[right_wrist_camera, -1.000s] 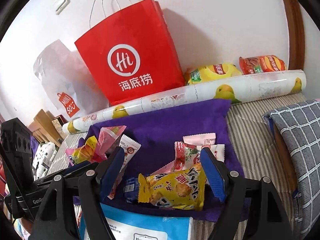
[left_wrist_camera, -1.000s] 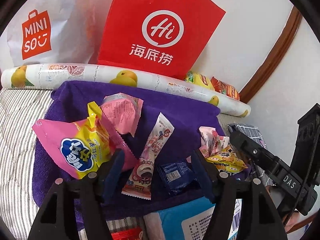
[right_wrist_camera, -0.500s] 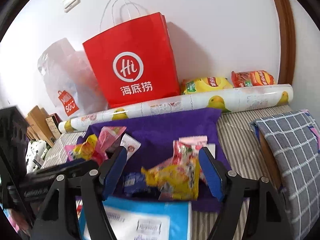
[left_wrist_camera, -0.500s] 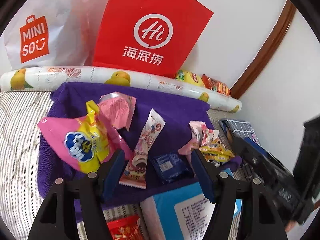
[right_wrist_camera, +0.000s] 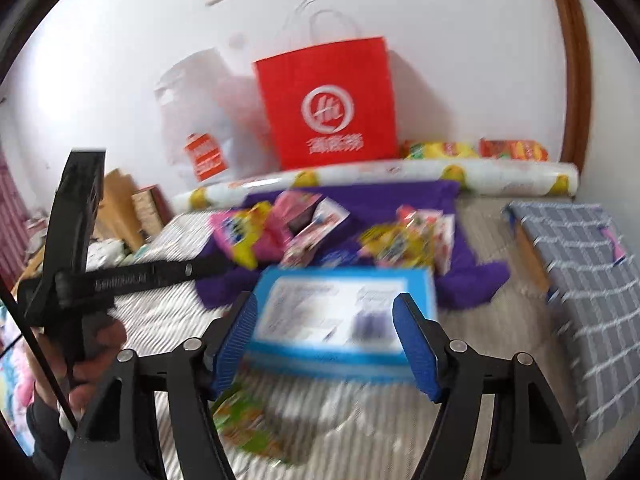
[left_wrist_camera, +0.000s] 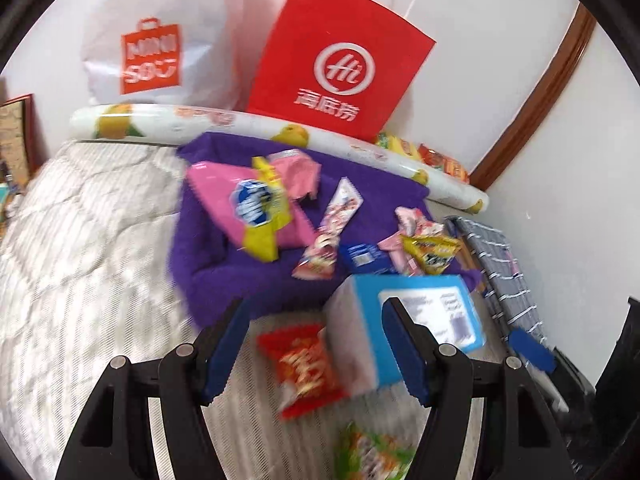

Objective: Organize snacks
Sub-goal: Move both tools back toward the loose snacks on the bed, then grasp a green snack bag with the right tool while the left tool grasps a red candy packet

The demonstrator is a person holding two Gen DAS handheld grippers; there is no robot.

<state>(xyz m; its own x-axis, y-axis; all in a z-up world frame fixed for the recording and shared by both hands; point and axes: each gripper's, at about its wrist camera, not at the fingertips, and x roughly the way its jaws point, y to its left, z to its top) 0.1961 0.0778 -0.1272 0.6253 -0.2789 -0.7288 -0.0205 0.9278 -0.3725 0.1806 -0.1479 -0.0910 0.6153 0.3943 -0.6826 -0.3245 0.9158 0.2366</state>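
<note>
The left gripper [left_wrist_camera: 316, 344] stands wide open and holds nothing. Between its blue fingers [left_wrist_camera: 224, 344] a red snack packet [left_wrist_camera: 304, 368] lies on the striped bed cover [left_wrist_camera: 88, 248], its print smeared by motion blur. Just right of the packet, partly behind the right finger, sits a blue box [left_wrist_camera: 404, 336]; its label cannot be read. Below the packet a green snack packet [left_wrist_camera: 372, 458] is cut off by the frame edge. Ahead of the gripper a purple towel [left_wrist_camera: 208, 248] carries the loose snacks: a pink and yellow bag [left_wrist_camera: 252, 208], a long pink wrapper [left_wrist_camera: 332, 228], a small dark blue packet [left_wrist_camera: 364, 258] and a yellow packet [left_wrist_camera: 430, 252]. Beyond them a printed roll [left_wrist_camera: 240, 124] lies along the wall, with a red paper bag [left_wrist_camera: 340, 60] and a white bag [left_wrist_camera: 156, 40] standing behind it.

The right gripper [right_wrist_camera: 324, 344] is also spread wide, with nothing in its grip. The same blue box [right_wrist_camera: 344, 312] lies just ahead between its fingers, heavily blurred. Under the left finger the green packet [right_wrist_camera: 244, 424] is only a blur. To the left, the other gripper's black body shows, its fingers hidden against the towel. To the right lies a grey checked cushion [right_wrist_camera: 592, 280]
</note>
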